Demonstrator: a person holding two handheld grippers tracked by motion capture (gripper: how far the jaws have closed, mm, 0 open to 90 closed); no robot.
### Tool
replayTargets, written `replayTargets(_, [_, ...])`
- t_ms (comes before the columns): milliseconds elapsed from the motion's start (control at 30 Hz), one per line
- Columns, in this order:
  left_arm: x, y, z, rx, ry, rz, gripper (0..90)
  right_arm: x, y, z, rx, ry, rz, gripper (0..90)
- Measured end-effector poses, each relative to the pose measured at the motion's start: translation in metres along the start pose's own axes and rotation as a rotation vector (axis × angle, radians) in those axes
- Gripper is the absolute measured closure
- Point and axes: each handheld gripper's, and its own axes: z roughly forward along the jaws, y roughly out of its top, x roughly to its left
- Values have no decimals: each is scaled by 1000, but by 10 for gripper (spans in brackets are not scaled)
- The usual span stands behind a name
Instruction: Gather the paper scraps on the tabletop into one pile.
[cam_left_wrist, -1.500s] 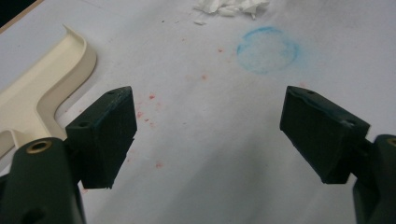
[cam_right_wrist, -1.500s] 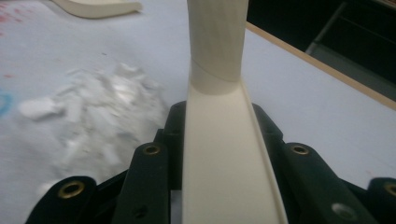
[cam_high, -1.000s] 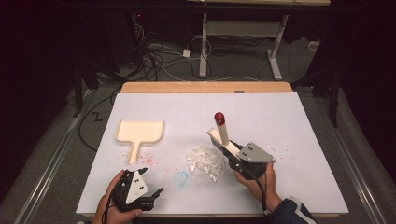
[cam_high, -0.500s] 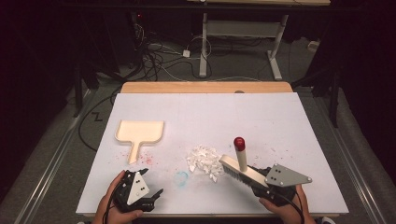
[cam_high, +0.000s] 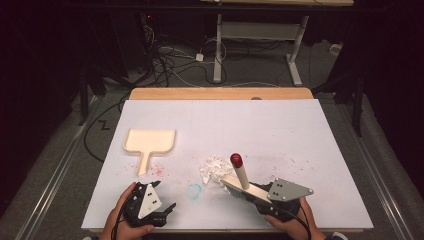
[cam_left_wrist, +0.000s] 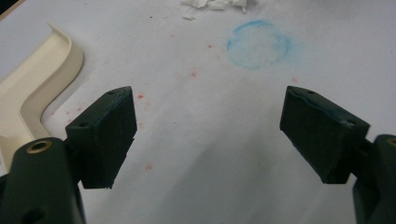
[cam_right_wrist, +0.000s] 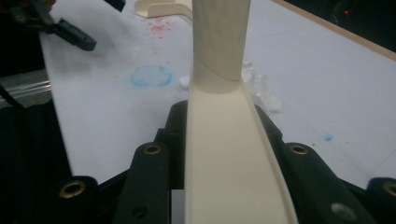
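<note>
- The brush (cam_high: 239, 176), cream handle with a red tip, sits clamped in the right gripper (cam_high: 252, 194) near the front edge of the table (cam_high: 300, 130), its head low at the right flank of the pile of white scraps (cam_high: 214, 167).
- In the right gripper view the jaws pinch the flat handle squarely from both sides; that grip looks firm enough for sweeping.
- The scraps lie bunched mid-table, a few stragglers to the right of the pile.
- The job now looks like a sweep leftward, pushing the scraps towards the dustpan (cam_high: 149, 142), which lies well apart on the left, handle pointing at the person.
- To do it well: keep the bristles flat on the sheet, stroke short and low so nothing flicks away, and gather the stragglers first.
- The left gripper (cam_high: 167, 209) rests at the front left, jaws spread wide and empty, a blue ring stain (cam_left_wrist: 258, 44) ahead of it.
- Best use for it: take the dustpan handle and bring the pan's lip against the pile.
</note>
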Motion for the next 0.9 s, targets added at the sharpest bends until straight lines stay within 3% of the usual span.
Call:
replayTargets(200, [0, -1, 0, 1, 2, -1, 174, -11, 4, -1, -34, -21, 20, 675])
replayTargets(367, [0, -1, -2, 0, 9, -4, 174, -16, 4, -23, -41, -7, 24, 675])
replayTargets(567, [-1, 0, -2, 1, 18, -3, 174, -20, 0, -52, -2, -3, 41, 675])
replayTargets(767, [-1, 1, 0, 5, 12, 1, 174, -35, -16, -69, 59, -13, 122, 674])
replayTargets(900, [-2, 2, 2, 7, 10, 7, 174, -51, -23, -66, 83, -24, 231, 674])
